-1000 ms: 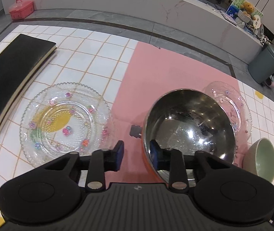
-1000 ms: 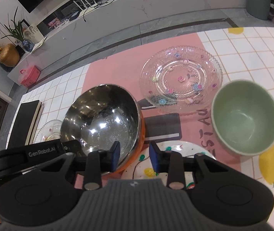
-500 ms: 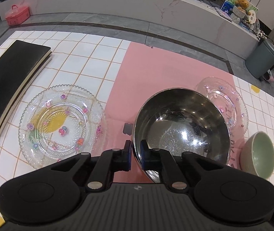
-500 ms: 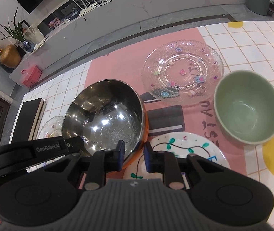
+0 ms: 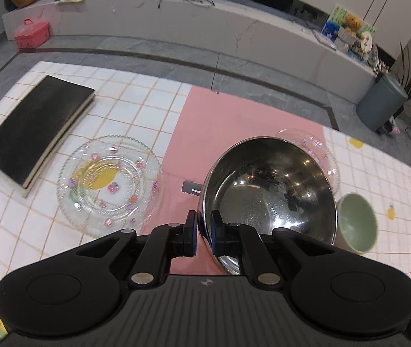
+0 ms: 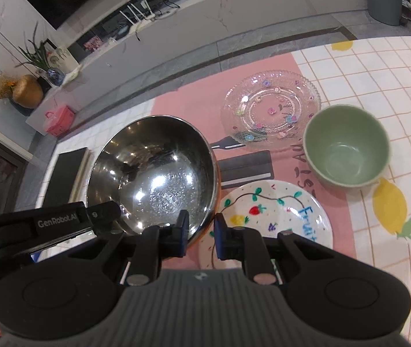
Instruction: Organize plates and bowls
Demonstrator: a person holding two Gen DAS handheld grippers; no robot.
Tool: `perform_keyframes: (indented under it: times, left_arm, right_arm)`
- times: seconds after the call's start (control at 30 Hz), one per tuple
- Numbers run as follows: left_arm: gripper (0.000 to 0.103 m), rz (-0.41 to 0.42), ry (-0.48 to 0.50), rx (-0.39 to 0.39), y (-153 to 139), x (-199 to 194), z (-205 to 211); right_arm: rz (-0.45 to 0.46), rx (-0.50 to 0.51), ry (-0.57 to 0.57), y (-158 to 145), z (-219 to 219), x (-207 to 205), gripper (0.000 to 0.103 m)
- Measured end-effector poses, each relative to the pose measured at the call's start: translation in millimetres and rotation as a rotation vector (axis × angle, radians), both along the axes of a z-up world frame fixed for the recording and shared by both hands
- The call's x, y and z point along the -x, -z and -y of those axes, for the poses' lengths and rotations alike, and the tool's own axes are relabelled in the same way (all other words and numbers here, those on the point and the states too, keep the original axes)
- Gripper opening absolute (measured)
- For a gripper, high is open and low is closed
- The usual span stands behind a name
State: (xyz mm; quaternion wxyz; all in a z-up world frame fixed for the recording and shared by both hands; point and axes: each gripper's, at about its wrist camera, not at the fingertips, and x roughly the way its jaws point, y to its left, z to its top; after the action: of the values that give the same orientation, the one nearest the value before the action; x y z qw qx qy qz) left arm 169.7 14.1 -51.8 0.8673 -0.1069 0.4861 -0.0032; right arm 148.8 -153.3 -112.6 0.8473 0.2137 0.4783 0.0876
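Left gripper (image 5: 204,232) and right gripper (image 6: 201,235) each clamp the round steel bowl's (image 6: 153,173) near rim, beside the white painted plate (image 6: 274,211).

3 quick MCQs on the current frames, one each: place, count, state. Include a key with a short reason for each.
1. The green bowl sits where, in the right wrist view?
A. right of the steel bowl
B. on the black book
C. inside the steel bowl

2. Clear glass plates in the left wrist view?
A. one
B. two
C. four

3. The steel bowl is:
A. upside down
B. full of fruit
C. gripped at its rim by both grippers

Key: 1 A, it stands on the cloth beyond the painted plate. 2 B, one left, one behind the bowl. 3 C, left gripper and right gripper fingers pinch its rim.
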Motion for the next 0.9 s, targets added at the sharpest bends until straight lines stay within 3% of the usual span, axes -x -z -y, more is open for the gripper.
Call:
perform_keyframes:
  times: [0.27,0.5,0.9]
  left_arm:
    - [0.010,0.055,-0.039,0.001,-31.5,49.8,-5.6]
    - [0.010,0.078,-0.100,0.042,-41.8,89.1,-22.4]
    - [0.011,0.051,-0.132,0.074,-33.5,142.4,-46.6]
  right_arm:
    - [0.053,-0.032,-0.030,-33.3,-0.9,48.5,0.015]
    - [0.099,-0.027,-0.083,-53.4,-9.7,88.6,0.015]
    - [0.085,-0.026,-0.174,-47.7,-23.7,134.9,0.015]
